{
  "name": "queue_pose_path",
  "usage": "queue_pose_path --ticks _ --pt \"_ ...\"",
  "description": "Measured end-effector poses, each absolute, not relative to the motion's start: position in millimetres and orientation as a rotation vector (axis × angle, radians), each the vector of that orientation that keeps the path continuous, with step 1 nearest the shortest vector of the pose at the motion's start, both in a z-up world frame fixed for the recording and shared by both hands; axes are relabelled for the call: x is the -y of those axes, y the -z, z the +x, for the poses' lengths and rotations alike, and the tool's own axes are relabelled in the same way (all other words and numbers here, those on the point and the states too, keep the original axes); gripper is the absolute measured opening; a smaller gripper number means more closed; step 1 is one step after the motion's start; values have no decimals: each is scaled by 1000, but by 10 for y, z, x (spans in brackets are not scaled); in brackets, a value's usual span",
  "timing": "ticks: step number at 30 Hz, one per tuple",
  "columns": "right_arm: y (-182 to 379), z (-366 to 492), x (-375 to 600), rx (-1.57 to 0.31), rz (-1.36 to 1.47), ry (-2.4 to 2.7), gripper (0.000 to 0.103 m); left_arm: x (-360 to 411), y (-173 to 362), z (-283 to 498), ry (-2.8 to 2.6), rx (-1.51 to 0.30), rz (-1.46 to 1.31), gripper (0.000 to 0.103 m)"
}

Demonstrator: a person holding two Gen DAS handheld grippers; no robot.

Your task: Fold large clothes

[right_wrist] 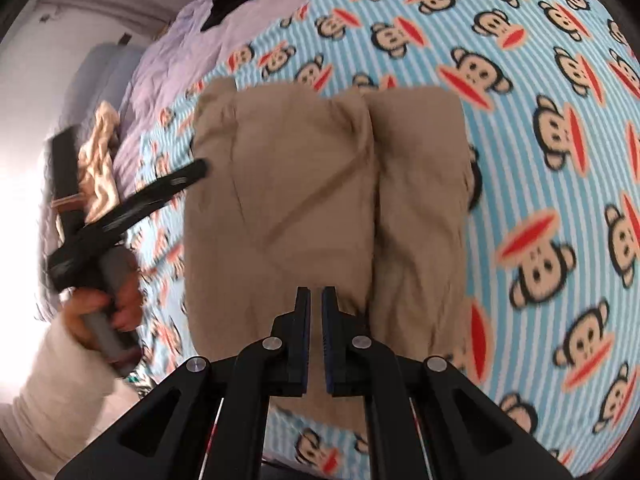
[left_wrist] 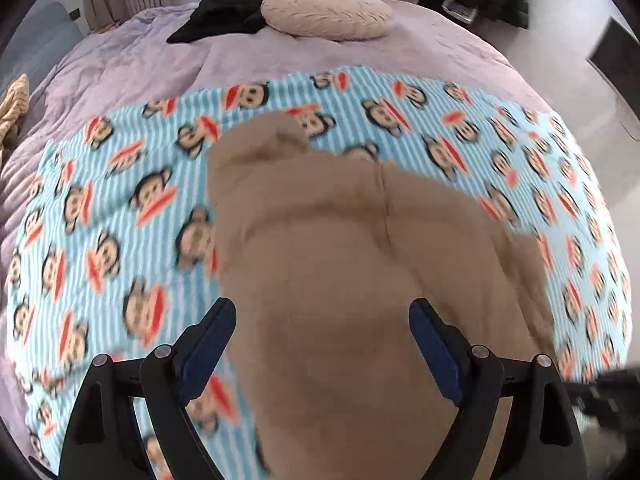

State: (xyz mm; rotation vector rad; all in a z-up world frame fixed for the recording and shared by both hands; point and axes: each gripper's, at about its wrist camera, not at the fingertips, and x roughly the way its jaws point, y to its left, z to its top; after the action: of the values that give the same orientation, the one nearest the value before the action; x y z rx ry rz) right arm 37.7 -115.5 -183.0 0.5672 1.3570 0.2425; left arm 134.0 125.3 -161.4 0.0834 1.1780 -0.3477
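Note:
A tan garment lies folded into a thick rectangle on a blue striped monkey-print blanket. My left gripper hangs above its near end, jaws wide open, nothing between the blue pads. In the right wrist view the same tan garment shows a lengthwise crease down its middle. My right gripper hovers over its near edge with the jaws shut to a thin slit, and no cloth is visibly pinched. A hand in a cream sleeve holds the blurred left tool beside the garment's left edge.
The blanket covers a bed with a lavender cover. A beige round cushion and a black garment lie at the far end. A beige striped cloth sits at the bed's left edge. Grey floor runs along the right.

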Motion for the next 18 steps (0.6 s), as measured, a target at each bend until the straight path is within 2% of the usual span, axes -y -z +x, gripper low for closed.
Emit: queue_pose_path --ticks 7,18 --pt "2284 160 1109 -1476 575 -148 6 -1501 2038 698 330 -1350 56 89" --pt "1694 -75 1168 -1386 578 -60 6 -1662 1807 566 290 -1324 16 89"
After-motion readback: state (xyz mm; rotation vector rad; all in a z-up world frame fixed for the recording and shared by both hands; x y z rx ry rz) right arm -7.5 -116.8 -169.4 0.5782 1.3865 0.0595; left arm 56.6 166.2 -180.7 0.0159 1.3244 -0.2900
